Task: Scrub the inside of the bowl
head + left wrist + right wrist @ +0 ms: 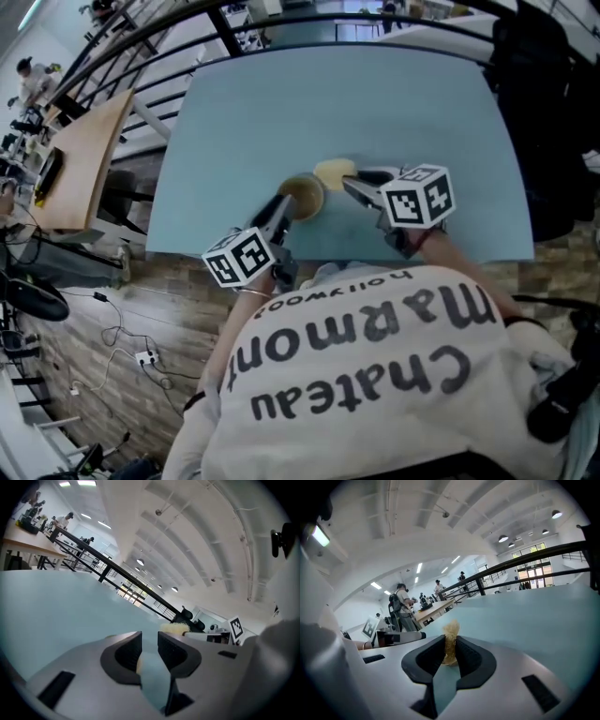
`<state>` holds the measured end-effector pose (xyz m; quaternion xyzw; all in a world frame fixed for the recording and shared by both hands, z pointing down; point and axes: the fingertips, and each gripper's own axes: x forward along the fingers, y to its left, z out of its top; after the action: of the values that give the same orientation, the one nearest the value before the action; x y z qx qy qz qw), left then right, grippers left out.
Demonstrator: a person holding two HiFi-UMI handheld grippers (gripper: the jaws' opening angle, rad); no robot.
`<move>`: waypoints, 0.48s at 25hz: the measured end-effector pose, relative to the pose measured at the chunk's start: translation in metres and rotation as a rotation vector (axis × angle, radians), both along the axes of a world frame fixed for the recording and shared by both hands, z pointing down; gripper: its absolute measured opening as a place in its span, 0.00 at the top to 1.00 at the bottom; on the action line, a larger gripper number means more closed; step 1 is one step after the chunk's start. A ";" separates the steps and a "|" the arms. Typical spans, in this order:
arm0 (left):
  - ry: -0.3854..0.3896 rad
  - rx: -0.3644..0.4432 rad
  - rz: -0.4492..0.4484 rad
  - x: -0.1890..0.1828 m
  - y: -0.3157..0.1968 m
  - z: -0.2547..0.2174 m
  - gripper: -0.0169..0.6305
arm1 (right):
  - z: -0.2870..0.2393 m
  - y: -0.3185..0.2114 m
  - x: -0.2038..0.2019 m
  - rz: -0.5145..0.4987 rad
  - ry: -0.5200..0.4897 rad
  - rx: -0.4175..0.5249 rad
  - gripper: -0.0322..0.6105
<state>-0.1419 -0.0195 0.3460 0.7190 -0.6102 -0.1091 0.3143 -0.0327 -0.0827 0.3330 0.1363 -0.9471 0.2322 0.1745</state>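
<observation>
A small tan bowl (304, 194) stands on the pale blue table (281, 112), near its front edge. My left gripper (284, 208) reaches the bowl's near rim. In the left gripper view a pale yellow sliver (137, 663) lies against the left pad, and table blue fills the remaining gap, so the jaws stand slightly apart. My right gripper (349, 180) is shut on a yellowish fibrous scrubber (450, 641), which hangs just right of the bowl (335, 172). The scrubber (174, 628) also shows beyond the left jaws.
The table's front edge runs just below both grippers, with wooden floor and cables beneath. A wooden bench (80, 159) stands to the left, and black railings (141, 47) curve behind the table. A black chair (548, 112) stands at the right. People work in the background.
</observation>
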 end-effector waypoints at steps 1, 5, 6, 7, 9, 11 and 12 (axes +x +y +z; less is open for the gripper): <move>-0.019 -0.003 0.005 0.006 0.005 -0.002 0.81 | -0.003 0.000 0.006 0.017 -0.017 -0.017 0.83; -0.058 0.036 -0.014 0.033 0.027 -0.018 0.92 | -0.002 -0.001 0.038 0.081 -0.046 -0.077 0.83; -0.057 0.062 -0.017 0.043 0.033 -0.024 0.93 | 0.000 0.000 0.047 0.087 -0.037 -0.079 0.83; -0.059 0.087 -0.019 0.053 0.039 -0.030 0.94 | 0.003 0.001 0.056 0.090 -0.023 -0.071 0.83; -0.083 0.123 -0.029 0.067 0.050 -0.038 0.95 | 0.007 0.002 0.071 0.096 -0.009 -0.046 0.83; -0.124 0.133 -0.053 0.072 0.058 -0.039 0.95 | 0.009 0.003 0.081 0.111 -0.023 -0.049 0.83; -0.142 0.131 -0.066 0.072 0.062 -0.037 0.95 | 0.011 0.003 0.083 0.120 -0.035 -0.058 0.83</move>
<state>-0.0701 0.0424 0.3093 0.7234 -0.6459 -0.1078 0.2187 0.0506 -0.0799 0.3436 0.1837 -0.9330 0.2721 0.1477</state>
